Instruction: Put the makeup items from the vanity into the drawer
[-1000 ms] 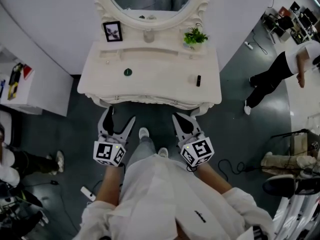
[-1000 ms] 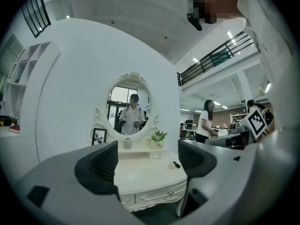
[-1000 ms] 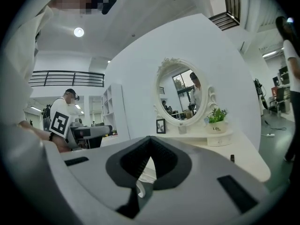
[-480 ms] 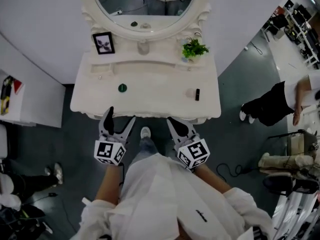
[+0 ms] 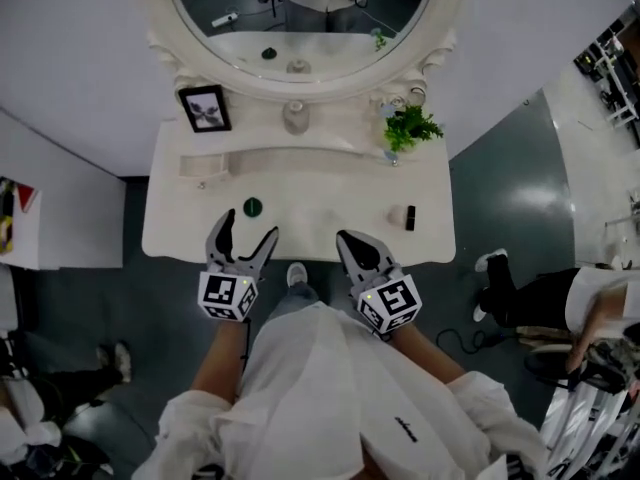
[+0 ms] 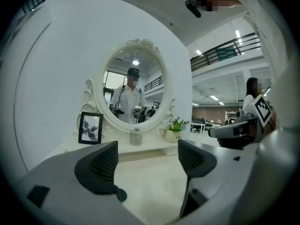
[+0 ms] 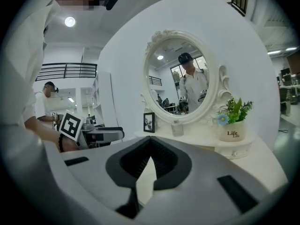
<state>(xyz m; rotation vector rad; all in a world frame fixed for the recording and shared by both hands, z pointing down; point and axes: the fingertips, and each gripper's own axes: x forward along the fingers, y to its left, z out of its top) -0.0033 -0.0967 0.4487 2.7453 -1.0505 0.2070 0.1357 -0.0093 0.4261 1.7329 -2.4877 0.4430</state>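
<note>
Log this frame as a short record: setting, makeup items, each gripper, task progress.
Setting: white vanity with oval mirror, picture frame, potted plant
Makeup items: round green item left of centre; small dark tube at right
Left gripper: open, empty, at the vanity's front edge
Right gripper: shut, empty
Progress: nothing picked up yet

vanity [image 5: 320,183] white, seen from above | back ledge: framed pic [image 5: 204,108] stood at L, clear jar [image 5: 293,118] set at ctr, potted plant [image 5: 410,128] at R | main top: sm green round item [image 5: 252,207] laid L of ctr, dark tube [image 5: 409,217] upright at R, pale round item [image 5: 394,214] seen just beside it
</note>
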